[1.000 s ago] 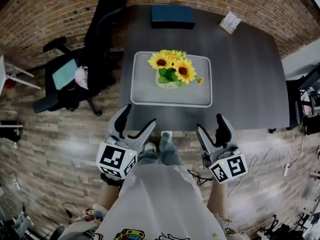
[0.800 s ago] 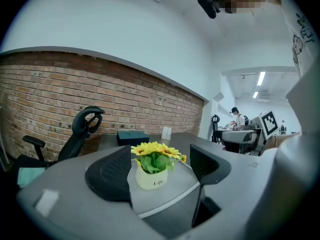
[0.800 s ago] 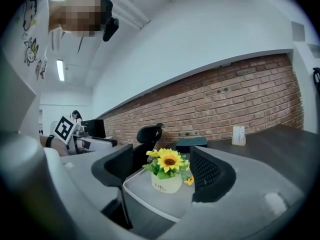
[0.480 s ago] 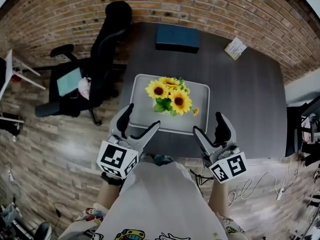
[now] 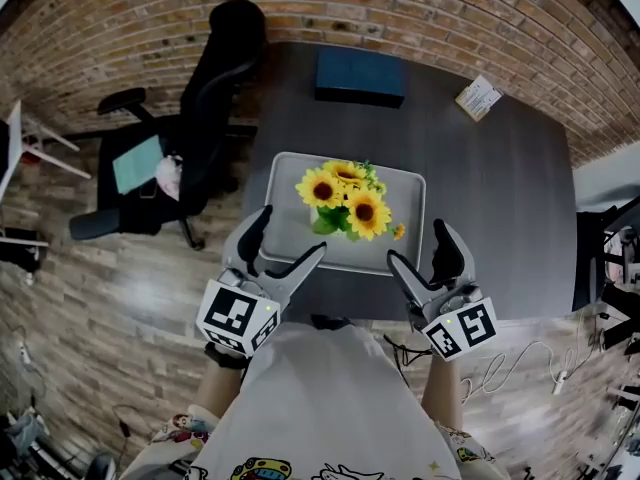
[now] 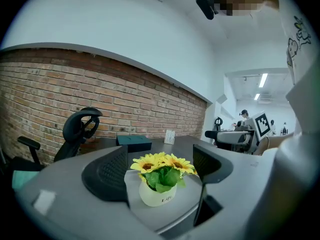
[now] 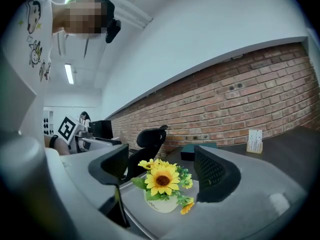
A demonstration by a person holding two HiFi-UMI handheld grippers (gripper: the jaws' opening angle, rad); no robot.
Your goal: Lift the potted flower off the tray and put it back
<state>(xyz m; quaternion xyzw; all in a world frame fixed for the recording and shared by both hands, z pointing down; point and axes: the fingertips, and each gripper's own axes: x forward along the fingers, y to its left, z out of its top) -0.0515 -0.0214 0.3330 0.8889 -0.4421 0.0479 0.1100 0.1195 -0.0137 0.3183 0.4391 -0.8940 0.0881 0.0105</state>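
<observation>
A potted flower (image 5: 345, 200), yellow sunflowers in a small white pot, stands in the middle of a grey tray (image 5: 287, 180) on the dark table. My left gripper (image 5: 284, 240) is over the tray's near left corner, its jaws still opening and with nothing between them. Off the tray's near right corner, my right gripper (image 5: 420, 246) is also still opening and holds nothing. Seen from the left gripper view, the pot (image 6: 156, 193) sits beyond the jaws on the tray (image 6: 182, 204). The right gripper view shows the flower (image 7: 162, 183) ahead of its jaws too.
A dark blue box (image 5: 360, 75) lies at the table's far side, with a small card stand (image 5: 477, 96) at the far right. A black office chair (image 5: 200, 118) stands left of the table (image 5: 500, 198). Cables trail on the floor at the right.
Both grippers came forward from the table's near edge to the tray's near corners, and their jaws spread wider. The flower stays on the tray.
</observation>
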